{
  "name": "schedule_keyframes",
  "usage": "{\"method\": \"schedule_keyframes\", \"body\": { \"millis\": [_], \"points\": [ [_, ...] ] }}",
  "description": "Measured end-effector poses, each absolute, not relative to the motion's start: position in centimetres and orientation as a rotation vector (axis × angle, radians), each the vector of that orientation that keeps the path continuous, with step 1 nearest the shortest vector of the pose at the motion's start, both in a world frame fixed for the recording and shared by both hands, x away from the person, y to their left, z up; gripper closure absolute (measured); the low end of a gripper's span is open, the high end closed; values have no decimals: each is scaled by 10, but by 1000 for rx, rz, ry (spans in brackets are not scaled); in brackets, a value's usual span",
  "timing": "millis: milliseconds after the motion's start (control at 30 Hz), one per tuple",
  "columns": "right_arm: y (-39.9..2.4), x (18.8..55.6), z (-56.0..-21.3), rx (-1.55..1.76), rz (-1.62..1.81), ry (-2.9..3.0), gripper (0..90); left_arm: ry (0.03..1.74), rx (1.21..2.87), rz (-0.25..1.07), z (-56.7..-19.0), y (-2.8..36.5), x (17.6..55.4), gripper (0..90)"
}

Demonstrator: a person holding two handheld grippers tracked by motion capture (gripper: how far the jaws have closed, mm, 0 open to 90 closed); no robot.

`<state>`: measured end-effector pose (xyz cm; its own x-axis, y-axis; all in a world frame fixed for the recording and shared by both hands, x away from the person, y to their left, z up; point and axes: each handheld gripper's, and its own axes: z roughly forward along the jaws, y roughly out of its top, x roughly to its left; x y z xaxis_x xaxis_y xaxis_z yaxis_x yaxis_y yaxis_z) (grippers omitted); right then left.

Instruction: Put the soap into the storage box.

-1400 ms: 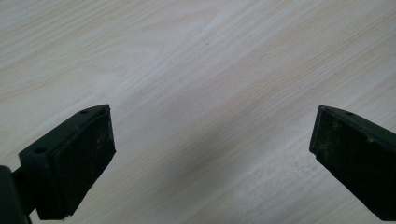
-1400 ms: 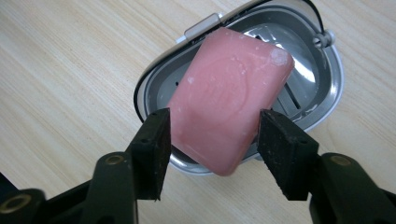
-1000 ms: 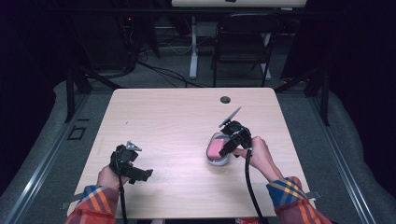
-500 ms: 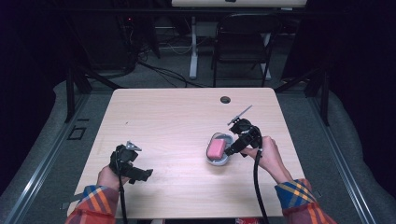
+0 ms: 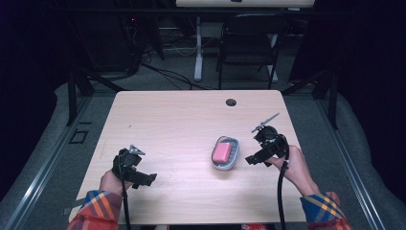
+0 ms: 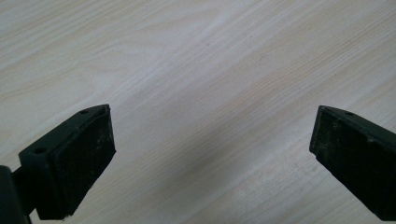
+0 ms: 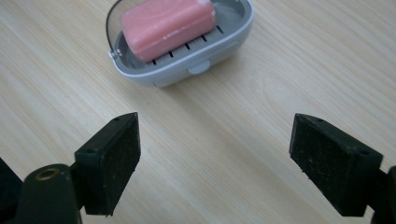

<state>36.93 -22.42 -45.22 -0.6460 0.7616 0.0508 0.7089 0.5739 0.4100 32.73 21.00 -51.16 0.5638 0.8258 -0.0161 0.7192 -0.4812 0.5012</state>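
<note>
Fingers: right gripper [image 7: 215,154] just opened, nothing between | beside soap dish [image 7: 205,58] | left gripper [image 6: 210,154] open, angled at table [image 6: 196,56]

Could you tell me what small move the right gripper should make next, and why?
Probably draw the right gripper a little further from the soap dish. Its jaws, just opening, hold nothing; the pink soap lies in the dish, and the pads stand apart from it over bare table.

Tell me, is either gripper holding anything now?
Nothing. Right gripper stands open, short of the soap dish; left gripper is open over bare table.
</note>
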Motion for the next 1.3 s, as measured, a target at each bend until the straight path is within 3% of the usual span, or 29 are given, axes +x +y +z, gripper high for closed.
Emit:
{"method": "schedule_keyframes", "body": {
  "millis": [767, 1300],
  "points": [
    [-283, 338, -481, 1309, 510, 2598, 73, 1251, 2341, 316, -512, 210, 327, 1],
    [-310, 327, -514, 1339, 361, 2593, 77, 1247, 2351, 313, -513, 209, 328, 1]
  ]
}}
